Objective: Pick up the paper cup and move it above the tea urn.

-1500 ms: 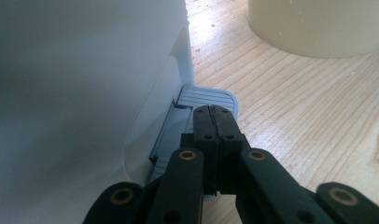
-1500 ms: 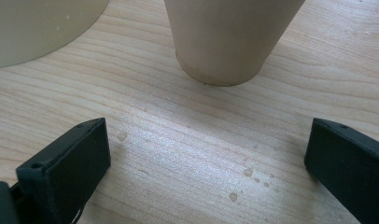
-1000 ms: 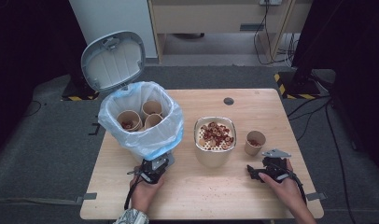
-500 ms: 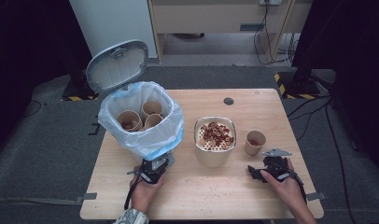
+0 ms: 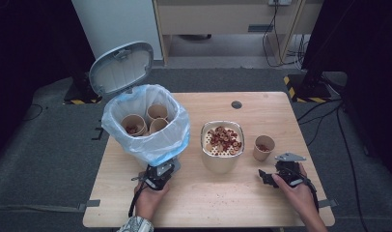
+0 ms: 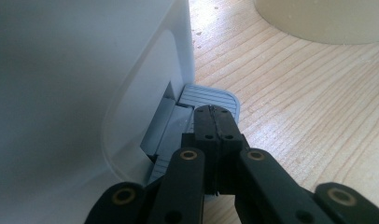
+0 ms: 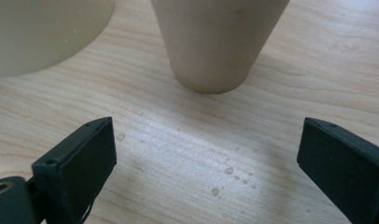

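A white pedal bin (image 5: 150,145) lined with a blue bag stands at the table's left, its lid (image 5: 121,67) raised. Three paper cups (image 5: 157,112) sit inside it. My left gripper (image 5: 158,176) is at the bin's foot. In the left gripper view, this left gripper (image 6: 215,112) is shut with its tips resting on the grey pedal (image 6: 211,95) beside the bin wall (image 6: 61,70). A small paper cup (image 5: 263,147) with some brown bits stands at the right. My right gripper (image 5: 266,176) lies just in front of it, open. Seen up close, the right gripper (image 7: 206,144) faces the cup (image 7: 215,42), apart from it.
A cream tub (image 5: 222,162) filled with red-brown pieces stands mid-table between bin and cup; its wall also appears in both gripper views (image 7: 38,32) (image 6: 327,18). A dark round hole (image 5: 236,104) sits near the table's far edge. Crumbs dot the wood near the right gripper.
The bin lid has tilted slightly further back. The right gripper has edged a little to the left. The left gripper has stayed at the pedal.
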Available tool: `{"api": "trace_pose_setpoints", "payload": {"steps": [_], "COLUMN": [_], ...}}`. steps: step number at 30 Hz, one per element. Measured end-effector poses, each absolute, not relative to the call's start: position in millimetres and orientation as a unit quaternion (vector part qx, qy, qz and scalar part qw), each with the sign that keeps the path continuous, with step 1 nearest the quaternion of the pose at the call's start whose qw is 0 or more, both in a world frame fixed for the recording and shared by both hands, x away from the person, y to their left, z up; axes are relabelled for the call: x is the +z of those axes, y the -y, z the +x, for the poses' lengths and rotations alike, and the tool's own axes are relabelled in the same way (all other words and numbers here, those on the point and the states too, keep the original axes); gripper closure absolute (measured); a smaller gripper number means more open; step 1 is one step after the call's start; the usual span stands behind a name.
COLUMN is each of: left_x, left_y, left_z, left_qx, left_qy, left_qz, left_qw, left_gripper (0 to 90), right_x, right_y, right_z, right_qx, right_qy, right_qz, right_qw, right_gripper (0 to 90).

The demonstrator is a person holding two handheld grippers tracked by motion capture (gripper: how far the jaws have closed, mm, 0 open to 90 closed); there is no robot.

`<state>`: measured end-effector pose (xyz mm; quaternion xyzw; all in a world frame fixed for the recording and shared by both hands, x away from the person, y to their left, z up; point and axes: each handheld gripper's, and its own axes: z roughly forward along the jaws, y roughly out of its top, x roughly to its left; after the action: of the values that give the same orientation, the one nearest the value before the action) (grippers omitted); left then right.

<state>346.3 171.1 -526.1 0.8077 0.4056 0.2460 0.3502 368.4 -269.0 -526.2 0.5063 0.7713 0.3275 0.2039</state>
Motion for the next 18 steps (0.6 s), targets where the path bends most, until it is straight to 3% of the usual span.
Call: {"api": "trace_pose_setpoints", "payload": {"steps": [10, 18], "left_x": [-526.3, -526.0], "left_y": [-171.0, -170.7], "left_z": [346.2, 346.2], "left_qx": [0.246, 0.247], "left_qy": [-0.407, -0.406], "left_qz": [0.807, 0.808], "left_qw": [0.351, 0.349], "left_gripper": [89.5, 89.5], "right_x": [-519.8, -513.3], "right_y": [275.6, 266.6], "right_z": [370.2, 378.7], "right_qx": [0.346, 0.355], "right_qy": [-0.748, -0.744], "right_qz": [0.525, 0.517], "right_qw": [0.211, 0.232], "right_gripper": [14.4, 13.6]}}
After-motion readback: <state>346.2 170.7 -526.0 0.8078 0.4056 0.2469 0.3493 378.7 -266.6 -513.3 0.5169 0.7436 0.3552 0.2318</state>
